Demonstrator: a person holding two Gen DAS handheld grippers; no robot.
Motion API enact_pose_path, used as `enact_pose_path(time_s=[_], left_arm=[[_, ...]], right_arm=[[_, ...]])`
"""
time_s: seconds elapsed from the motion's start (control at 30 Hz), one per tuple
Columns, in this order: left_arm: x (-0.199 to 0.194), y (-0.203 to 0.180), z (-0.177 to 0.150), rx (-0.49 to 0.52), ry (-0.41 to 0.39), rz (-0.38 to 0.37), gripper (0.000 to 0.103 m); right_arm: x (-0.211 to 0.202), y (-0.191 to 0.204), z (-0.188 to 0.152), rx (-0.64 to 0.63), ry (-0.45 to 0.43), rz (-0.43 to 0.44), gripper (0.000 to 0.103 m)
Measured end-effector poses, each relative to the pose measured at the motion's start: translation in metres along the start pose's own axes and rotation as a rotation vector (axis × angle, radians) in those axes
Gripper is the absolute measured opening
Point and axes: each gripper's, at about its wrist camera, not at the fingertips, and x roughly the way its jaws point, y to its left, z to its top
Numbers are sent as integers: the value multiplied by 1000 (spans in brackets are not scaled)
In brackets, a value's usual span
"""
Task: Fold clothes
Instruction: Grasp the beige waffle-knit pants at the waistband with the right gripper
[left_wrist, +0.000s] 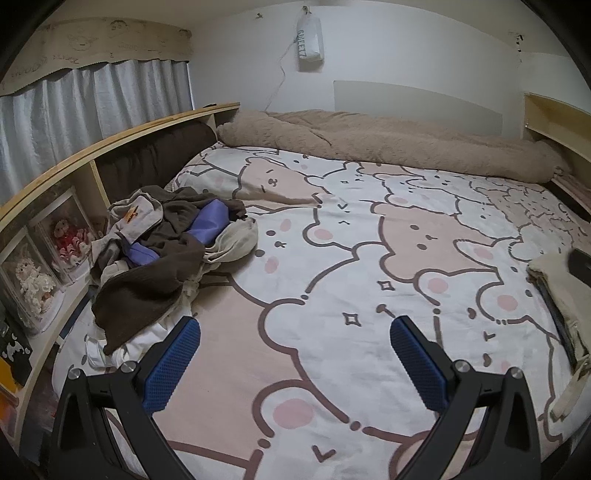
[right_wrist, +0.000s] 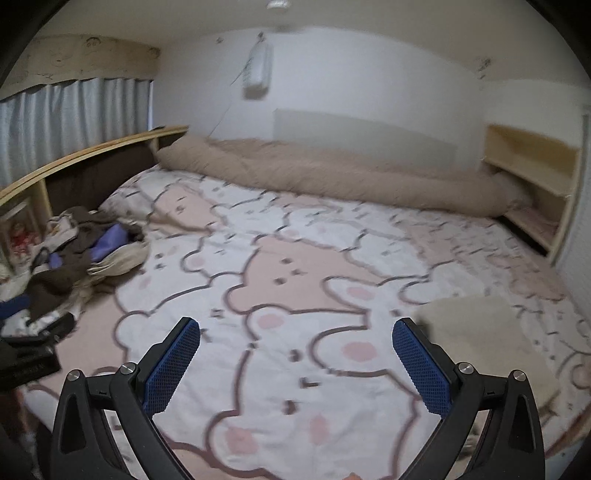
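Left tongs spread wide and empty above the bear-print bedsheet — the pile of clothes sits heaped at their left by the wooden shelf, and a folded cream garment lies off at the right edge. Over to the right view, a blurry one — right tongs gape wide too, gripping nothing, with the cream garment just beyond the right finger and the pile far left.
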Motion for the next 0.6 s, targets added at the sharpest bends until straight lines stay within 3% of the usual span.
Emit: enact_pose_path(time_s=[0.37,0.53,0.6], left_arm=[[26,53,-13,-58,25,39,103],[35,76,-24,-83,33,54,103],[38,85,-28,-93,36,60,103]], right_arm=[[113,103,38,-26,183,336,103],[170,158,49,47,297,444,103],[192,180,54,78,343,486,97]])
